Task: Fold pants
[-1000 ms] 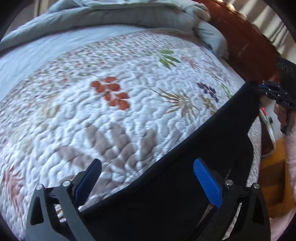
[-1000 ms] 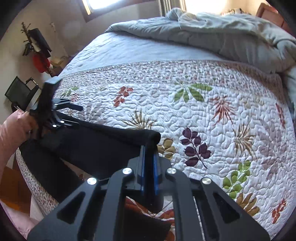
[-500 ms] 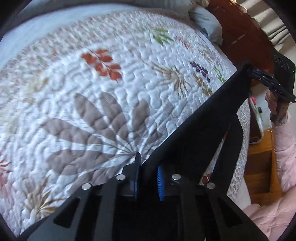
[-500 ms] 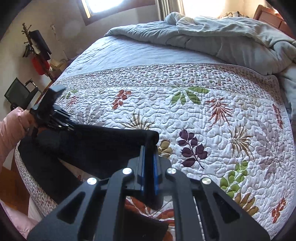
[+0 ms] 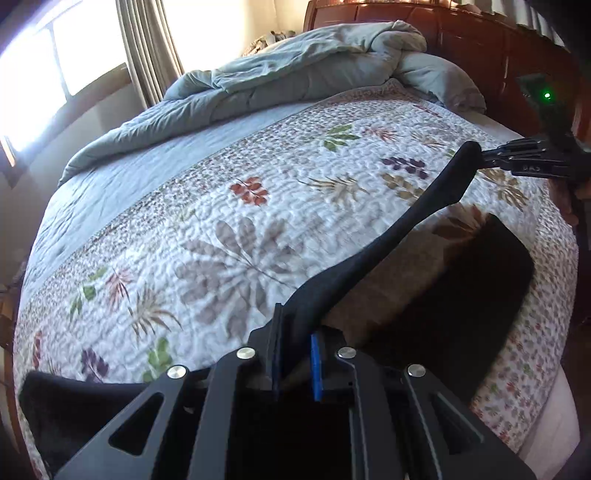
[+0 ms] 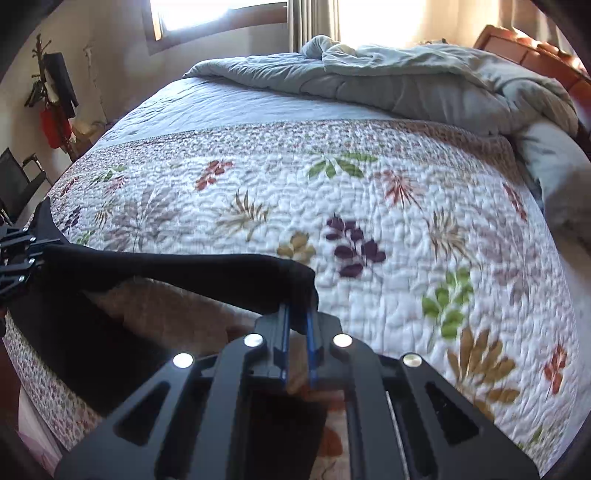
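Observation:
The black pants (image 5: 373,254) hang stretched between my two grippers above the floral quilt (image 5: 229,229). My left gripper (image 5: 297,350) is shut on one end of the raised edge. My right gripper (image 6: 297,332) is shut on the other end (image 6: 207,273). The edge is lifted off the bed and the rest of the pants (image 5: 476,299) droops onto the quilt near the bed's front edge. Each gripper shows in the other's view, the right one (image 5: 517,157) at far right, the left one (image 6: 18,254) at far left.
A rumpled grey duvet (image 6: 406,81) lies across the far side of the bed. A wooden headboard (image 5: 480,48) stands to the right. A window and curtains (image 6: 221,18) are behind. A coat rack (image 6: 55,96) and a chair (image 6: 18,181) stand left of the bed.
My left gripper went from open around the pants' edge to shut on it. Both grippers then rose, lifting the edge clear of the quilt.

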The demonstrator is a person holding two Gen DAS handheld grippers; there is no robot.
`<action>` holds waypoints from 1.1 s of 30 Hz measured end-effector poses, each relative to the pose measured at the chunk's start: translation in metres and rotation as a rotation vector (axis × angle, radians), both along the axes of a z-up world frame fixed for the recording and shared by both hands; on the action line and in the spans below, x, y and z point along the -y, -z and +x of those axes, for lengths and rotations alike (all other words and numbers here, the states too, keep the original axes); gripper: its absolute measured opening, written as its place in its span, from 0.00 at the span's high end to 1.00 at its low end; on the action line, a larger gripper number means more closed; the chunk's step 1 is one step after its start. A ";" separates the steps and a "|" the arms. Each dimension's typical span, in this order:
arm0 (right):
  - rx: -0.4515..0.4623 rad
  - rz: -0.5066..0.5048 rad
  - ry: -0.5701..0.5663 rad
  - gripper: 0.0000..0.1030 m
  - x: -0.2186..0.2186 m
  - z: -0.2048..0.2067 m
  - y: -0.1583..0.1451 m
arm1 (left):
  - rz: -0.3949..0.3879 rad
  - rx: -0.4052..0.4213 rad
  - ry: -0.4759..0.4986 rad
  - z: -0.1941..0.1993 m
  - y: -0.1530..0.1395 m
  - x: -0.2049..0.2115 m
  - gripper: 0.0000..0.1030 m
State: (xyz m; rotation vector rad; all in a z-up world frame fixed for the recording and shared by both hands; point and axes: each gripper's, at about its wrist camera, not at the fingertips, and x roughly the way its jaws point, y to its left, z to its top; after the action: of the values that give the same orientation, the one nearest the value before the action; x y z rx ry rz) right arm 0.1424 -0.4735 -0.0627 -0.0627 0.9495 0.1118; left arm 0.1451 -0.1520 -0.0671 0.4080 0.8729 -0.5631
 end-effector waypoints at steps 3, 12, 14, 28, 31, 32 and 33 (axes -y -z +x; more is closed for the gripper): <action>-0.009 -0.008 0.019 0.93 0.002 -0.033 0.010 | -0.010 0.007 -0.005 -0.038 0.008 0.005 0.88; -0.102 -0.031 0.155 0.98 0.015 -0.090 0.055 | 0.046 -0.048 -0.030 -0.097 0.068 0.015 0.88; -0.139 0.059 0.165 0.91 0.022 -0.101 0.062 | 0.050 -0.061 -0.036 -0.097 0.078 0.013 0.88; -0.295 0.480 0.289 0.34 0.007 -0.092 0.066 | 0.029 -0.054 -0.075 -0.097 0.083 0.009 0.87; -0.325 0.576 0.356 0.43 0.016 -0.075 0.082 | 0.020 -0.065 -0.083 -0.095 0.083 0.008 0.87; -0.334 0.579 0.384 0.63 0.018 -0.070 0.085 | 0.014 -0.073 -0.089 -0.094 0.082 0.007 0.87; -0.337 0.572 0.399 0.77 0.020 -0.069 0.085 | 0.001 -0.084 -0.098 -0.092 0.081 0.006 0.87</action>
State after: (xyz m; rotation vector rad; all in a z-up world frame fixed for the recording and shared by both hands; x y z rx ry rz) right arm 0.0737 -0.4935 -0.1482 0.6893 1.2160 0.0210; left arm 0.0528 -0.1575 -0.1478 0.3421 0.9683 -0.4919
